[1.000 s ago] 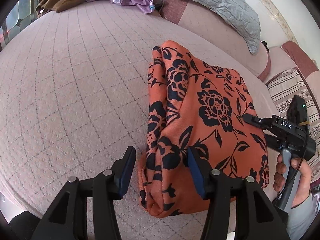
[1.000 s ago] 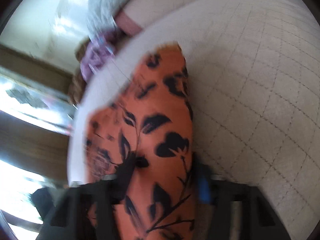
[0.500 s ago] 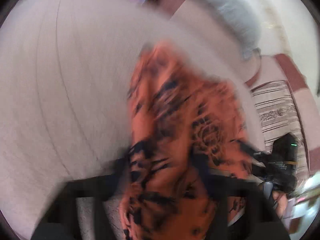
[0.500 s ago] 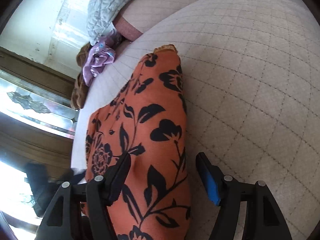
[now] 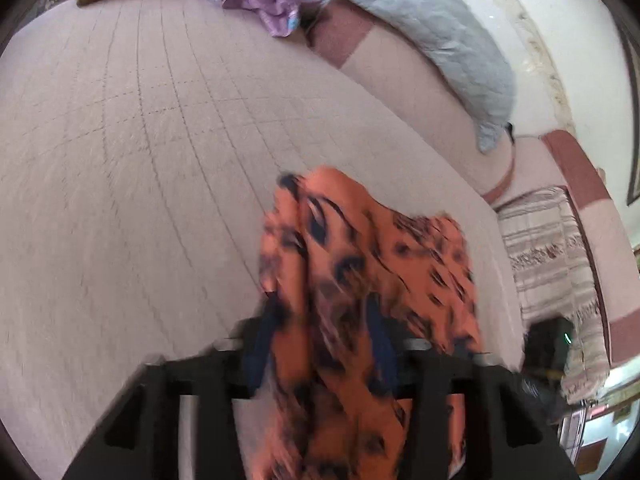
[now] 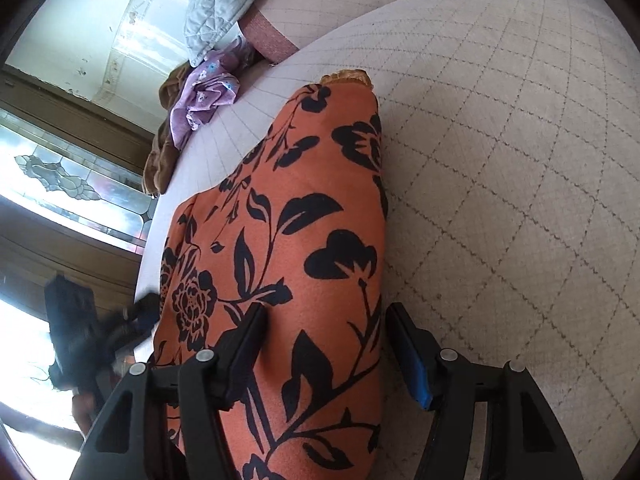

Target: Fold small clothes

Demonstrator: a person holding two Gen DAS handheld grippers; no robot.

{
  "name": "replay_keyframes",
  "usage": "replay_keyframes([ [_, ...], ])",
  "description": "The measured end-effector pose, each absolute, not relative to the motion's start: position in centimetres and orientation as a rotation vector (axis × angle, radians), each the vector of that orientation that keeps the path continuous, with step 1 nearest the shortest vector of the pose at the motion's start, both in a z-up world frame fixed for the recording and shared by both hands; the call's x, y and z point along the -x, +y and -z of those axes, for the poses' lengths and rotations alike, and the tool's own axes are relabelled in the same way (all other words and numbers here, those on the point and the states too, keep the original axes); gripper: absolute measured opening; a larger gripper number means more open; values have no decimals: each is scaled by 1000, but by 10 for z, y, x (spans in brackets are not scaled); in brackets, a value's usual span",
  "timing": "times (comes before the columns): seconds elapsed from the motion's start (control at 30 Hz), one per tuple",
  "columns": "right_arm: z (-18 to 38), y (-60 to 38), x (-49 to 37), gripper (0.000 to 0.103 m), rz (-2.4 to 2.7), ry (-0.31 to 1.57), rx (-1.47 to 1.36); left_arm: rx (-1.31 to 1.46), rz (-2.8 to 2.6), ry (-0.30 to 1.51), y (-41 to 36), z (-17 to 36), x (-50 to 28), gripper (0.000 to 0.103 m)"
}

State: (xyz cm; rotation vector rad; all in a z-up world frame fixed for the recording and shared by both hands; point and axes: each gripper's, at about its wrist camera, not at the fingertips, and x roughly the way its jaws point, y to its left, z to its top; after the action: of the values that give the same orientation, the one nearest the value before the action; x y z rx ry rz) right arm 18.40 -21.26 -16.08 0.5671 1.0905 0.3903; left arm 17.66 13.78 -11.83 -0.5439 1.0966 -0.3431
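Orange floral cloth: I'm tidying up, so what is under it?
The orange floral cloth lies on the quilted bedcover, which shows all around it. Anything directly beneath is covered.

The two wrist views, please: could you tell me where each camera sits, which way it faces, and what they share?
Left wrist: on the left hand-held gripper, angled down over the bed towards the pillows; its jaws are closing on the blurred orange floral garment.
Right wrist: on the right hand-held gripper, angled down along the garment towards the window; its jaws, closing, straddle the cloth, the right pad clear of it.
Shared: the garment, bed, purple cloth and grey quilt.
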Motion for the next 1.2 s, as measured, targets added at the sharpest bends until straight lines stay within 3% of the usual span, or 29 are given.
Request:
replay_keyframes([
  [0.1,160,-212,-184,66,-395,1092,-565,778,350,1166,159,147,-201,12],
  [0.2,160,-214,-183,67,-401,1093,-575,727,356,1136,152,141,-194,18],
  [0.23,162,-215,-183,67,-406,1092,-585,697,351,1134,149,136,-188,27],
  [0.27,163,-216,-183,70,-410,1091,-595,678,340,1133,147,132,-184,46],
  [0.33,164,-218,-183,71,-420,1089,-620,643,341,1099,144,117,-166,67],
  [0.37,163,-219,-183,72,-425,1089,-625,635,356,1077,146,114,-154,72],
  [0.5,162,-226,-178,76,-443,1098,-682,602,433,1035,135,110,-119,77],
  [0.6,166,-225,-175,78,-464,1092,-728,561,435,1122,119,141,-120,72],
  [0.67,167,-221,-174,79,-462,1085,-713,532,425,1096,115,143,-122,53],
  [0.7,166,-218,-175,73,-461,1082,-691,534,440,1101,111,142,-124,43],
  [0.77,162,-211,-177,58,-428,1103,-622,535,437,1115,105,143,-128,36],
  [0.83,154,-204,-179,52,-407,1109,-546,543,432,1107,102,143,-127,31],
  [0.97,129,-188,-175,40,-394,1081,-387,526,412,1077,99,131,-116,27],
  [1.2,58,-209,-180,38,-389,941,-268,544,492,967,52,90,-143,26],
])
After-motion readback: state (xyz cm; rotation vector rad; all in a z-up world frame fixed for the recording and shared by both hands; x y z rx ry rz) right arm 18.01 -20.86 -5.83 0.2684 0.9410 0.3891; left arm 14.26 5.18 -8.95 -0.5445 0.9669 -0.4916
